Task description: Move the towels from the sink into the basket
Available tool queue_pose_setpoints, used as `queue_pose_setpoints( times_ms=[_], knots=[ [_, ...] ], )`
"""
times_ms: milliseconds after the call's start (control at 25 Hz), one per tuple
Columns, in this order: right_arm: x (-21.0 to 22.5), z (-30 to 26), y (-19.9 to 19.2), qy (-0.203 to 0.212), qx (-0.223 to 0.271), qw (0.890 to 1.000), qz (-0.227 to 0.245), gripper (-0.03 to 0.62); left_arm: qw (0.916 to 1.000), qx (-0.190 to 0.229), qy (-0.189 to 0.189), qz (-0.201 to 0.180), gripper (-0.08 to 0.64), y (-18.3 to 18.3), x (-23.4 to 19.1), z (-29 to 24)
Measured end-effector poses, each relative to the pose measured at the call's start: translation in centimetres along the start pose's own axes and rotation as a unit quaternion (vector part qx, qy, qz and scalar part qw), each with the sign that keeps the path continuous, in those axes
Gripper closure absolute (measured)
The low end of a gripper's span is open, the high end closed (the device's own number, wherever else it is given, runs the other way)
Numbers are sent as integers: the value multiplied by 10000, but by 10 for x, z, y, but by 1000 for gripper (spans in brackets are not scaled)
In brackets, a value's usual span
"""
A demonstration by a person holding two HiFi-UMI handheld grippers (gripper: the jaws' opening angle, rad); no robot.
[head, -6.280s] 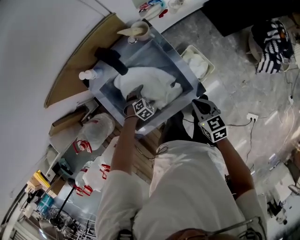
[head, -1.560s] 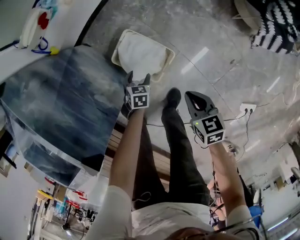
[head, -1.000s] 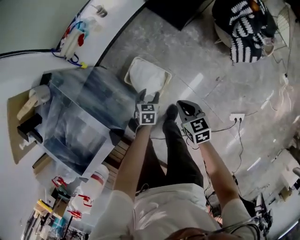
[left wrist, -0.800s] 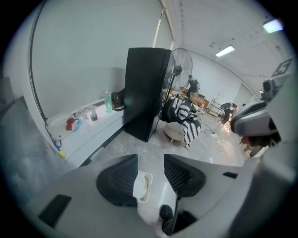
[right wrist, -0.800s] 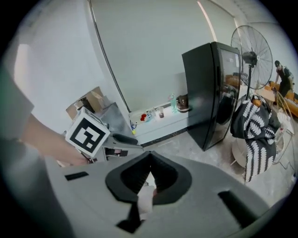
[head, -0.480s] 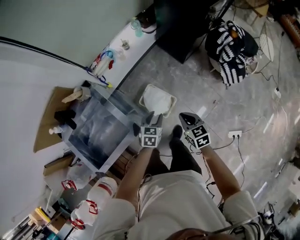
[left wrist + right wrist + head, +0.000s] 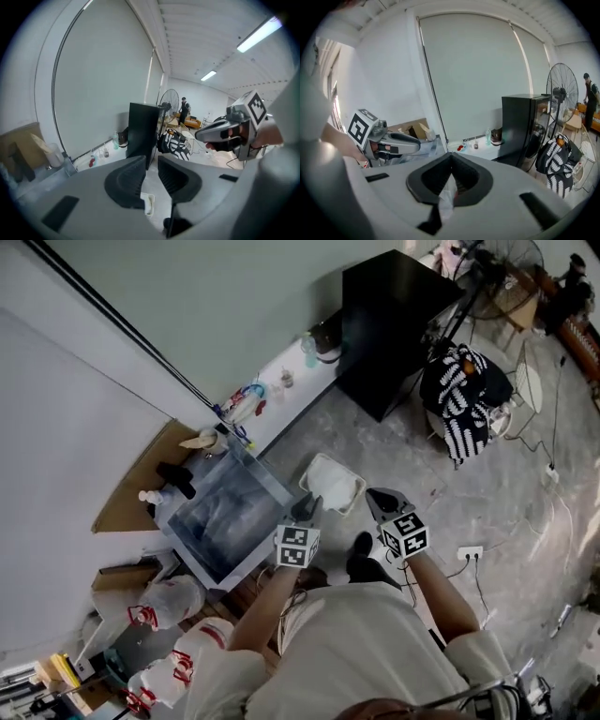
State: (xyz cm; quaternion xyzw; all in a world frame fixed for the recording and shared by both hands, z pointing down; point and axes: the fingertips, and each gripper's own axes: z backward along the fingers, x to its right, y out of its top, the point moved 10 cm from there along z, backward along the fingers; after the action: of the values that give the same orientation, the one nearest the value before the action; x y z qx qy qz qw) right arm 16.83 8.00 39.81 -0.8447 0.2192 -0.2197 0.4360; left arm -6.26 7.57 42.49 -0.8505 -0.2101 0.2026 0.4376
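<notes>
So the person is standing upright next to the sink (image 7: 220, 526), holding both tools up in front of the chest and not reaching for anything. To me that looks like the job is wrapping up, not starting. The white towel (image 7: 335, 486) is lying in the basket (image 7: 312, 468), which is sitting on the floor just beside the sink's corner, near the person's feet. Makes sense as a spot, since it's a short swing from sink to basket. The inside of the sink is showing only grey-blue, no white cloth that I can spot, so I'm guessing nothing is left to move.

Left claw (image 7: 306, 508): narrow gap, its jaws have just been closing, and nothing is sitting between them. Through the slit you're only seeing floor and the basket far below. Reads like it's just being idled shut, since there's nothing up here to grab.

Right claw (image 7: 379, 497): jaws are meeting at the tips. There's a pale sliver showing in the slot behind the tips, and I can't tell if that's a scrap of something or the floor showing through. Either way it isn't carrying a towel.

Both claws are pointing a bit downward, side by side — well apart from towel and sink.
</notes>
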Motion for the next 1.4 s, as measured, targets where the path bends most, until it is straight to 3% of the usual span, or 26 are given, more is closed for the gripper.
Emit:
queue_pose_setpoints(
  times_ms=[360,680,1400],
  knots=[
    [-38,21,55,58,461,9964,704,597,9964,827,176,49,526,38,-22,78],
    [-55,38,85,116,807,9920,959,597,9909,1320,264,40,535,62,-36,122],
    [-62,38,94,43,968,9900,1025,597,9897,1402,299,49,537,62,-53,126]
  ],
)
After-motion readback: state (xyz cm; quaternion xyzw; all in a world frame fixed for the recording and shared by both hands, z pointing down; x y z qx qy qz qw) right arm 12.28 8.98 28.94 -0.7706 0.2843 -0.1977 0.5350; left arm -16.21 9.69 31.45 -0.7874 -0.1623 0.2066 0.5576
